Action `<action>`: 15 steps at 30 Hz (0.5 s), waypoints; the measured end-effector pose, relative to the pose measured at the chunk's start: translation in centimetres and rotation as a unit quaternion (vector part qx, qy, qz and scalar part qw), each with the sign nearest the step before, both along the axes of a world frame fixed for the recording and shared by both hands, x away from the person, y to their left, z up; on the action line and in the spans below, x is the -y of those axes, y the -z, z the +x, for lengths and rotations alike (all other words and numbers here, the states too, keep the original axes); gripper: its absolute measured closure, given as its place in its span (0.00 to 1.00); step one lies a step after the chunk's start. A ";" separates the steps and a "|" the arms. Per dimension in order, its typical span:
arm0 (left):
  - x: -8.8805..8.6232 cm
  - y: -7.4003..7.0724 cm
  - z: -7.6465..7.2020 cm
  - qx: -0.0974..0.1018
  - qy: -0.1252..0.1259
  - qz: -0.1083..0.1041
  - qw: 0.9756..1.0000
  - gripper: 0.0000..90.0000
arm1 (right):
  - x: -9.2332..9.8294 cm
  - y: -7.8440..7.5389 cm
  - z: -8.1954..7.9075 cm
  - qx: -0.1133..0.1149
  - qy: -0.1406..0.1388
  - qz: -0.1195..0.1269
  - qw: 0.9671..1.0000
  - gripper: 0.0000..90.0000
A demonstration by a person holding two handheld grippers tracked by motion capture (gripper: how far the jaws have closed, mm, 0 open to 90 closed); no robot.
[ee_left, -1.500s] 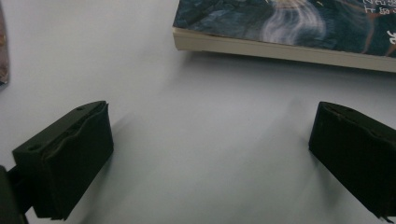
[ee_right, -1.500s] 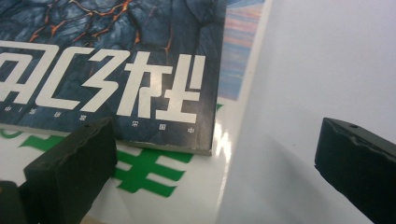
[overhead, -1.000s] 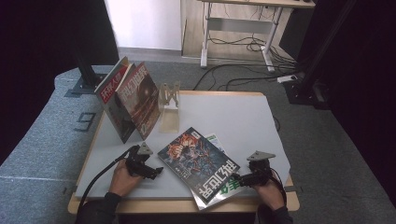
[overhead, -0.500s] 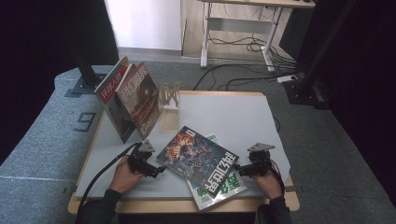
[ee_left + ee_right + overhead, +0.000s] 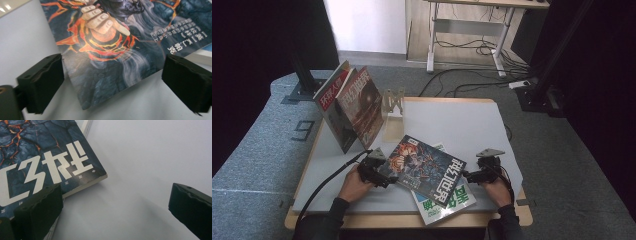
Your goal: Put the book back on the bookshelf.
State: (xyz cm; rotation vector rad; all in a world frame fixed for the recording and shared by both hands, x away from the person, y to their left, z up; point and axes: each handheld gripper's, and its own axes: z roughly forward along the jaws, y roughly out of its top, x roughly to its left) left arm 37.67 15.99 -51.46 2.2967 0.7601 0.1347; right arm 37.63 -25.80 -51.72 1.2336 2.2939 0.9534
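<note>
The matte white counter (image 5: 462, 125) sat on grey carpet. On it I saw the glossy dark paperback with fiery cover art (image 5: 424, 169) lying askew atop a green-and-white book (image 5: 447, 204), most of which was hidden. My left claw (image 5: 384, 177) stood wide around the paperback's corner; my right claw (image 5: 467, 176) gaped wide beside its opposite corner.
</note>
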 end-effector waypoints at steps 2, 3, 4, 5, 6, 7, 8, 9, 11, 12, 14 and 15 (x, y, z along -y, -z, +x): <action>0.1 0.1 -0.1 0.000 0.000 0.005 1.000 0.04 | 0.0 0.0 0.1 0.001 0.000 0.000 1.000 0.00; 0.2 0.2 -0.1 0.000 -0.001 0.007 1.000 0.04 | 0.0 0.0 0.1 0.001 0.000 -0.001 1.000 0.00; 0.2 0.1 -0.2 0.001 0.000 0.011 1.000 0.04 | 0.0 0.0 0.1 0.002 0.001 -0.001 1.000 0.00; 0.3 0.1 -0.3 0.003 0.000 0.012 1.000 0.03 | 0.0 0.0 0.2 0.002 0.002 -0.001 1.000 0.00; 0.4 0.1 -0.4 0.004 -0.001 0.014 1.000 0.03 | 0.0 0.0 0.2 0.003 0.003 -0.002 1.000 0.00; 0.4 0.1 -0.5 0.005 -0.001 0.017 1.000 0.03 | 0.0 0.0 0.2 0.003 0.004 -0.002 1.000 0.00; 0.5 0.1 -0.6 0.005 0.000 0.020 1.000 0.02 | 0.0 0.0 0.3 0.004 0.005 -0.003 1.000 0.00; 0.6 0.1 -0.8 0.006 -0.001 0.021 1.000 0.02 | 0.0 0.0 0.4 0.004 0.005 -0.003 1.000 0.00; 0.8 0.1 -1.2 0.005 0.001 0.028 1.000 0.01 | 0.1 0.0 0.5 0.005 0.007 -0.003 1.000 0.00; 0.9 0.1 -1.4 0.007 0.002 0.031 0.999 0.00 | 0.1 0.0 0.6 0.005 0.009 -0.002 1.000 0.00; 1.2 0.0 -1.9 0.014 0.003 0.040 0.999 0.00 | 0.1 0.1 0.7 0.002 0.008 0.000 1.000 0.00; 1.3 0.0 -2.2 0.015 0.002 0.044 0.999 0.00 | 0.2 0.1 0.8 0.000 0.008 0.000 1.000 0.00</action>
